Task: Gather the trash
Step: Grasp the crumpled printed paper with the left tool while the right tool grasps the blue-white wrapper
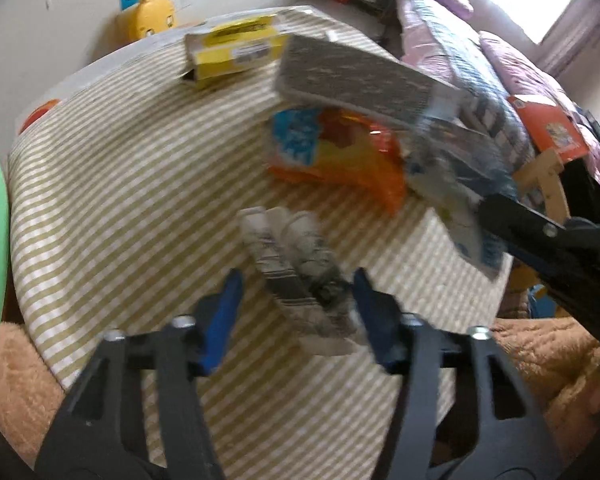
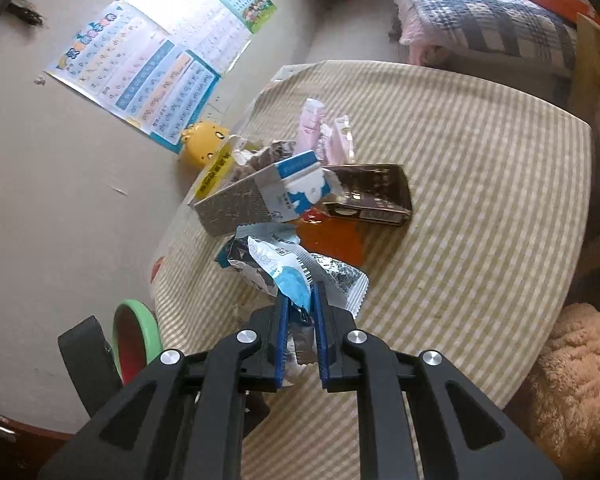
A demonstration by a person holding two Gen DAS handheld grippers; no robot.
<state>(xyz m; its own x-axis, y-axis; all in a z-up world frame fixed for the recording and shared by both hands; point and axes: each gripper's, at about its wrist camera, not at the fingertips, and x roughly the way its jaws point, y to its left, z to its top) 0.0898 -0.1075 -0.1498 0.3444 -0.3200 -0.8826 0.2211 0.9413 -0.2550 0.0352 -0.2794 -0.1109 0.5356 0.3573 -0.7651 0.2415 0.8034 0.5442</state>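
Right wrist view — right hand-held gripper (image 2: 299, 300) clamped on crumpled wrapper (image 2: 284, 268), striped table (image 2: 480, 200) bare rightward.

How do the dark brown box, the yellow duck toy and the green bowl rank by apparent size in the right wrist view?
1. dark brown box
2. green bowl, partly hidden, so unsure
3. yellow duck toy, farther away

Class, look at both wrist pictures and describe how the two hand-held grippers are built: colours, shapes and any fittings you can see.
Both grippers look alike. The left gripper and the right gripper have matte black plastic linkage arms with cut-out slots, joined by round silver pins. Each ends in two flat, narrow fingers faced with blue pads. No cables, markings or sleeves show in either view.
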